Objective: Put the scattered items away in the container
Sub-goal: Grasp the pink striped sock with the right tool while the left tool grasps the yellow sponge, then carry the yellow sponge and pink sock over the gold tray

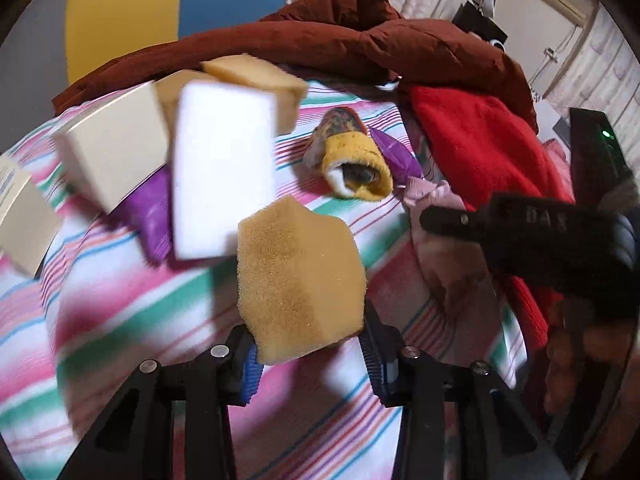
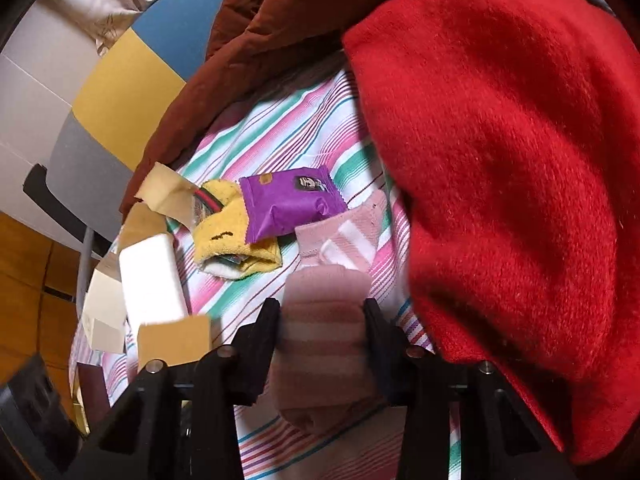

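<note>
My left gripper [image 1: 310, 344] is shut on a yellow sponge [image 1: 298, 276], held above the striped bedsheet [image 1: 120, 312]. A white foam block [image 1: 224, 172] stands in an open cardboard box [image 1: 116, 148] at the left, with a purple packet [image 1: 148, 216] at its base. My right gripper [image 2: 322, 328] is shut on a pink striped sock [image 2: 324, 340]; it also shows in the left wrist view [image 1: 440, 220]. A yellow sock [image 2: 230, 232] and a purple snack packet [image 2: 288, 204] lie ahead of it. The box and white block [image 2: 150, 276] show at the left.
A red fleece garment [image 2: 512, 152] lies at the right, close to my right gripper. A brown puffy jacket [image 1: 320, 40] is heaped at the back of the bed. A blue and yellow panel [image 1: 128, 4] stands behind. Wooden floor [image 2: 24, 264] lies beyond the bed's left edge.
</note>
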### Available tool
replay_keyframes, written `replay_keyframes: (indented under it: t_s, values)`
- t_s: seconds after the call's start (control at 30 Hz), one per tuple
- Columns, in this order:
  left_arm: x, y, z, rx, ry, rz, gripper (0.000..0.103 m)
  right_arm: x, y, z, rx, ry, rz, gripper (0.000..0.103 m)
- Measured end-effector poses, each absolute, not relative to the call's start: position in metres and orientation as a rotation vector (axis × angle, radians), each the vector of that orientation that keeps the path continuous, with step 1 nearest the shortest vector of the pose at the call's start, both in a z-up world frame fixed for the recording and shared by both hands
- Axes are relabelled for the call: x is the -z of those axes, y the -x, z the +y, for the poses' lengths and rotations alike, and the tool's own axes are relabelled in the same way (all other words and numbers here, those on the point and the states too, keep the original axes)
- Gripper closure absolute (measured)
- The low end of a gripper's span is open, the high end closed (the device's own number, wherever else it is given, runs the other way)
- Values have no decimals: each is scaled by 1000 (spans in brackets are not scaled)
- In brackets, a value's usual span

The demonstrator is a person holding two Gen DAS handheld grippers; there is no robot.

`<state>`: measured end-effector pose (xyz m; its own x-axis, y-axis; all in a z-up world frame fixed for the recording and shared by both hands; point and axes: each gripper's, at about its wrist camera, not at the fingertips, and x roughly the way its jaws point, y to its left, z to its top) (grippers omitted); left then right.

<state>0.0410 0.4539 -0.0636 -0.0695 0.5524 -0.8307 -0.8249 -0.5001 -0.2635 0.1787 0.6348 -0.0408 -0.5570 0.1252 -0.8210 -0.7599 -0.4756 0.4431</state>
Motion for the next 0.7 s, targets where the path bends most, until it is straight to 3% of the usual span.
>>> replay_keyframes:
  t_s: [0.7]
  values:
    - [39, -40, 319, -1854, 1162, 81, 62, 13, -163, 613, -2340, 914, 1115, 67]
